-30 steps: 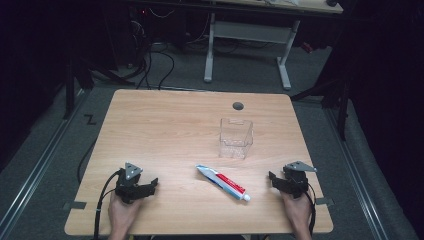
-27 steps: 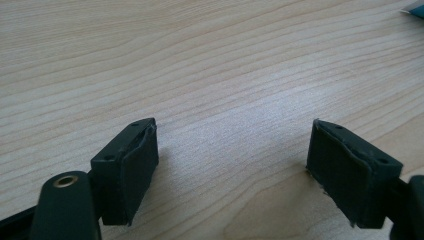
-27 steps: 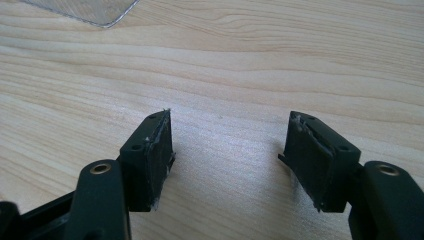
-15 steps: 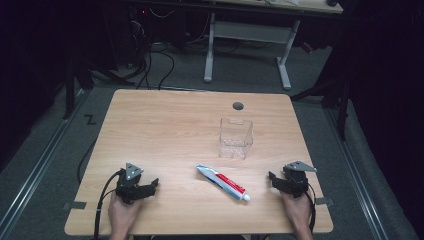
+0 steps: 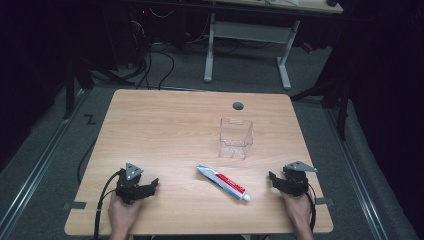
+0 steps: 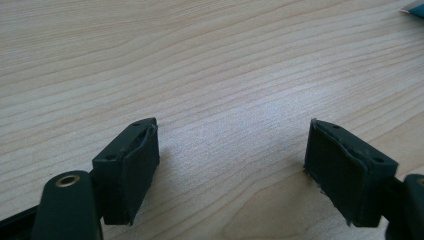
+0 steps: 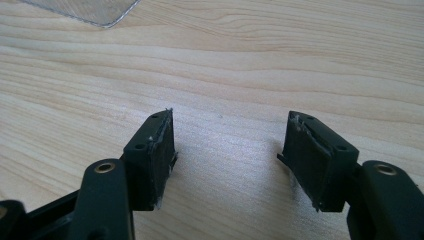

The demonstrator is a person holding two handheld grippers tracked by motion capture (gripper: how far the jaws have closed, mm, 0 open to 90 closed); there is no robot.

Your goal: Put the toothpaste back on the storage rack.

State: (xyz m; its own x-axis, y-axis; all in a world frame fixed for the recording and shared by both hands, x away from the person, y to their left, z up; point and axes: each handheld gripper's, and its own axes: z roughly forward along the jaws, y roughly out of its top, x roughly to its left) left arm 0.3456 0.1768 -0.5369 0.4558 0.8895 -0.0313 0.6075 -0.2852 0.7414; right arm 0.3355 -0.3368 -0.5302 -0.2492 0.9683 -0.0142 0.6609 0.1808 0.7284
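Left claw: my left claw [image 5: 150,186] rests on the table [image 5: 165,125] near its front-left corner, jaws spread wide with only bare wood between the pads [image 6: 132,170]; it holds nothing.
Right claw: my right claw [image 5: 275,181] rests near the front-right corner, jaws also wide apart and empty; its pads [image 7: 160,150] look frayed at the edges.
Toothpaste tube: the toothpaste tube [image 5: 222,182] lies flat on the table between my 2 claws, well apart from both.
Long axis: it runs diagonally, flat crimped tail toward the back-left, white cap toward the front-right.
Nearer hand: by my judgement the right claw is nearer, since the cap end points its way; the tube lies to that claw's left.
Clear box: the clear box [image 5: 236,137] stands upright just behind the tube, not touching it, open at the top.
Materials: the tube looks soft and glossy, white with a red band and a blue-green tail; the box is hard transparent plastic with thin walls; the table is pale wood grain, matte.
Coming move: I judge a grasp would need the jaws set across the tube's diagonal.
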